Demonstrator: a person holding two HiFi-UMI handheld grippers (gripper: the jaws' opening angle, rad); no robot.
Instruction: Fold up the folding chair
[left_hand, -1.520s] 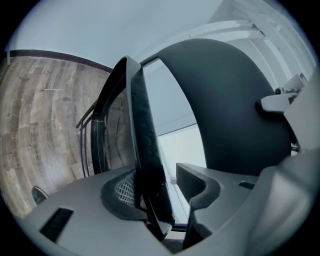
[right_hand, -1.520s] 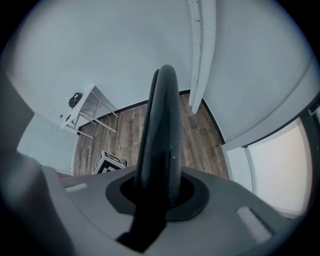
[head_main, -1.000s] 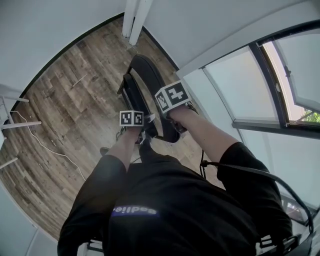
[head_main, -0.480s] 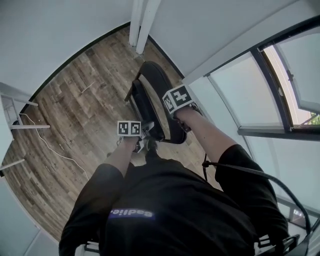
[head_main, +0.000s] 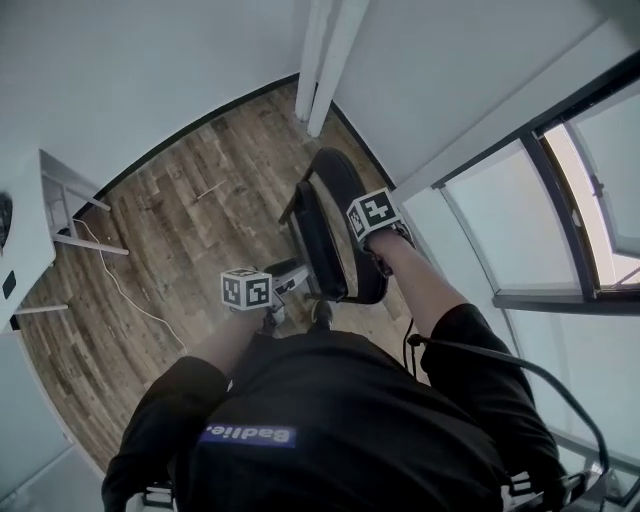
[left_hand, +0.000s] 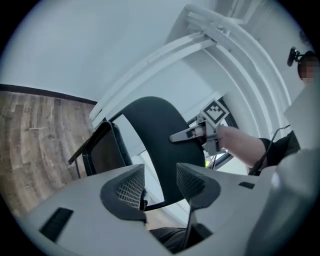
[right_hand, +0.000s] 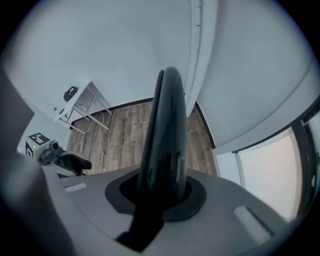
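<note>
The black folding chair stands by the window wall, its curved backrest (head_main: 352, 205) and its seat (head_main: 312, 235) close together, nearly upright. My right gripper (head_main: 378, 245) points down and is shut on the backrest's top edge (right_hand: 167, 115), which fills the gap between its jaws (right_hand: 162, 192). My left gripper (head_main: 285, 283) hangs left of the chair, apart from it, open with nothing between its fingers (left_hand: 160, 185). From the left gripper view, the backrest (left_hand: 160, 130) and the right gripper (left_hand: 192, 134) lie beyond it.
Wood floor (head_main: 200, 200) spreads to the left of the chair. A white table (head_main: 40, 215) stands at the far left with a cable (head_main: 120, 285) trailing on the floor. White pipes (head_main: 325, 60) run up the wall behind; a window (head_main: 560, 200) lies to the right.
My left gripper has come off the chair and moved up and to the left, still open. The right gripper has stayed on the backrest.
</note>
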